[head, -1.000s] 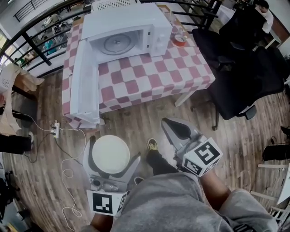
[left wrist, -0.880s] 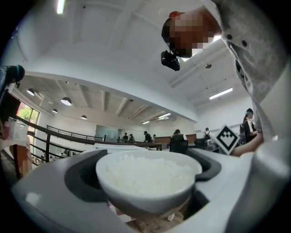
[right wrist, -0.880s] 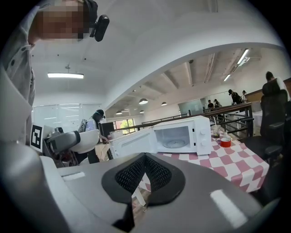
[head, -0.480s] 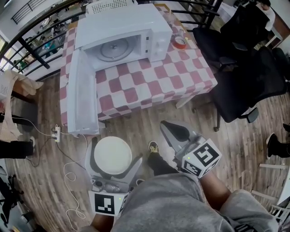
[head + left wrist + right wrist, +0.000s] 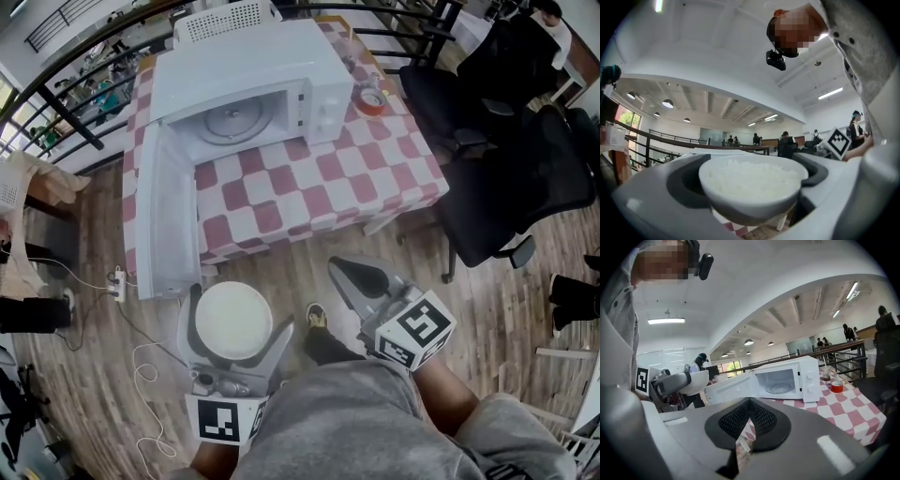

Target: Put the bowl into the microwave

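Observation:
A white bowl (image 5: 232,321) full of rice sits between the jaws of my left gripper (image 5: 234,314), which is shut on it, low and in front of the table. The left gripper view shows the bowl (image 5: 752,185) clamped by its rim on both sides. A white microwave (image 5: 253,84) stands on the checked table (image 5: 319,187) with its door (image 5: 167,220) swung wide open and its glass turntable (image 5: 230,122) bare. My right gripper (image 5: 361,274) is shut with nothing in it, right of the bowl; its own view shows the microwave (image 5: 787,380) ahead.
A roll of red tape (image 5: 371,101) lies right of the microwave. Black office chairs (image 5: 511,178) stand right of the table. A power strip (image 5: 116,282) and white cable lie on the wooden floor at the left. Railings run behind the table.
The view has shifted so the table and microwave sit slightly lower and nearer. Both grippers keep their places, the left still holding the bowl.

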`<state>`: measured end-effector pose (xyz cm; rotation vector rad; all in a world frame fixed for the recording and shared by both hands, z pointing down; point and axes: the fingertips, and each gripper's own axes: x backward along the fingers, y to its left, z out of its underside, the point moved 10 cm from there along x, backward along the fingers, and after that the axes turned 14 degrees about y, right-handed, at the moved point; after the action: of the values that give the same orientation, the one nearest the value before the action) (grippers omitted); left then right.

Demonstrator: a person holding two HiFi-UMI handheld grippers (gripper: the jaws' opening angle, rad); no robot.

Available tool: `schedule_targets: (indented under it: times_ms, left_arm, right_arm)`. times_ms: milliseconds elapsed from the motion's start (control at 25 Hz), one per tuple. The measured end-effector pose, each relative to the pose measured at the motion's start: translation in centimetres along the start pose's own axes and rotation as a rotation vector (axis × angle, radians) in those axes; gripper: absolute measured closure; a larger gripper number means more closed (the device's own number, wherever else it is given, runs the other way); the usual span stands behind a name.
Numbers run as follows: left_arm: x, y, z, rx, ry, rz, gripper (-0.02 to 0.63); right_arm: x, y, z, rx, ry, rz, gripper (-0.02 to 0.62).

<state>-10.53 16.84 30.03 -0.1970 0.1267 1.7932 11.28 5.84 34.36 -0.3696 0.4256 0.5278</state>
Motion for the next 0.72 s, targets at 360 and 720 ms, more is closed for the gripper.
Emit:
schedule_targets:
  times_ms: [360,720]
  left_arm:
    - [-2.5,-0.5,-0.9,-0.012,-0.007,-0.025,0.064]
    - [-4.2,-1.3,-1.6,-0.027,-0.011,-0.068,0.064]
  right_arm:
    - [-1.1,-2.2,-1.5,0.041,-0.001,-0.058,0.598]
    - [-1.1,-4.8,-2.2,0.053,-0.011,-0.081,0.598]
